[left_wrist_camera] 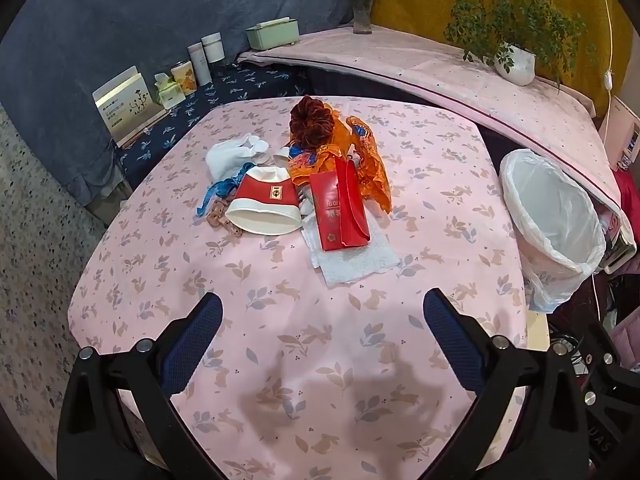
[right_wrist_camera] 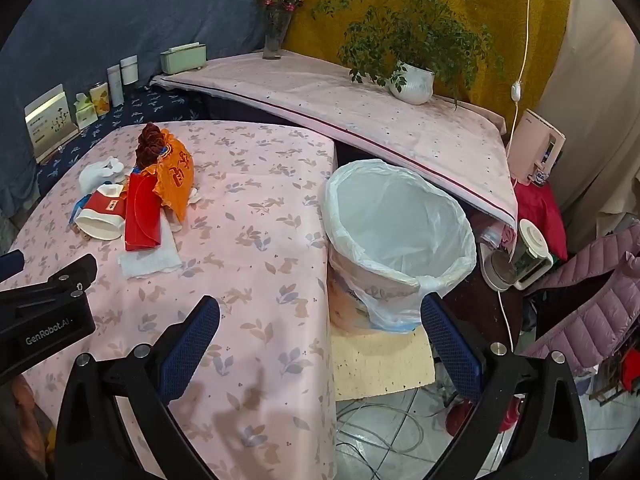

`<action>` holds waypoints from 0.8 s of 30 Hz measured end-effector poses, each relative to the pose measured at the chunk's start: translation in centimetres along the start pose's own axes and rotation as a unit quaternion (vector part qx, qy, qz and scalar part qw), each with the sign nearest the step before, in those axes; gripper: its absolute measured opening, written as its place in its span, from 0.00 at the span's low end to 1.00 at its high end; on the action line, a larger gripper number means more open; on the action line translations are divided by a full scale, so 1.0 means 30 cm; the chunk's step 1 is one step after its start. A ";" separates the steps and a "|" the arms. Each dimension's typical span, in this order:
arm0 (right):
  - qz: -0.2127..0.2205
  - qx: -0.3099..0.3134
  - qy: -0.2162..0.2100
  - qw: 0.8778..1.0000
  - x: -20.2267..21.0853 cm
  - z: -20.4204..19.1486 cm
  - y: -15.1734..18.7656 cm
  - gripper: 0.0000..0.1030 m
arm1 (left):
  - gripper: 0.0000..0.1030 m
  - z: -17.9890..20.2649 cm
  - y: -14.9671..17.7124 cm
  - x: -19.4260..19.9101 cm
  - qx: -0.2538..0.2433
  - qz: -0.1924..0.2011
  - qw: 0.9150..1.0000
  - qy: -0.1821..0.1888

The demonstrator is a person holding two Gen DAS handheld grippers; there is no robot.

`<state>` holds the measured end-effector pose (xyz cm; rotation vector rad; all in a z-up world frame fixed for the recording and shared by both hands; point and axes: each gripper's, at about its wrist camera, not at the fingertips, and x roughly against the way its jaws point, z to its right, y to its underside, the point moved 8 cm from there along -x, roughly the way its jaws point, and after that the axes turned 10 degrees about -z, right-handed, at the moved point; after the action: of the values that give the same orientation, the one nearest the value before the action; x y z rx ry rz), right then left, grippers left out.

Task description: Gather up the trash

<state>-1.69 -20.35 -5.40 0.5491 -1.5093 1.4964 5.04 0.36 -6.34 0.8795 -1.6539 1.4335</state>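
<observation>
A heap of trash lies mid-table: a red-and-white paper cup (left_wrist_camera: 265,205) on its side, a red envelope (left_wrist_camera: 343,211) on a white paper towel (left_wrist_camera: 352,258), an orange plastic wrapper (left_wrist_camera: 362,160), a dark red frilly ball (left_wrist_camera: 311,120) and white crumpled tissue (left_wrist_camera: 232,154). A bin lined with a white bag (left_wrist_camera: 554,216) stands off the table's right edge. My left gripper (left_wrist_camera: 322,312) hovers open over bare cloth, short of the heap. The right gripper (right_wrist_camera: 320,320) is open too, straddling the table's right edge in front of the bin (right_wrist_camera: 396,236); the heap (right_wrist_camera: 138,196) sits far left.
The pink rabbit-print tablecloth (left_wrist_camera: 280,340) covers the table. Behind it are boxes and jars (left_wrist_camera: 184,76), a green tissue box (left_wrist_camera: 273,34), a flower vase (left_wrist_camera: 363,8) and a potted plant (left_wrist_camera: 516,66) on a pink shelf. Cables, a purple jacket (right_wrist_camera: 592,292) and a blender (right_wrist_camera: 524,256) clutter the floor right.
</observation>
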 end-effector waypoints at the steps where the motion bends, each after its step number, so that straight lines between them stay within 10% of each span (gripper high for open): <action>1: 0.000 0.000 0.000 1.000 0.000 0.000 0.001 0.94 | 0.93 0.000 0.000 0.000 0.000 0.000 1.000 -0.001; 24: 0.000 -0.001 -0.001 1.000 0.002 0.002 0.004 0.94 | 0.93 0.002 0.013 0.000 -0.001 0.003 1.000 -0.002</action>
<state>-1.83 -20.36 -5.42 0.5494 -1.5118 1.4961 4.69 0.35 -6.52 0.8775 -1.6615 1.4343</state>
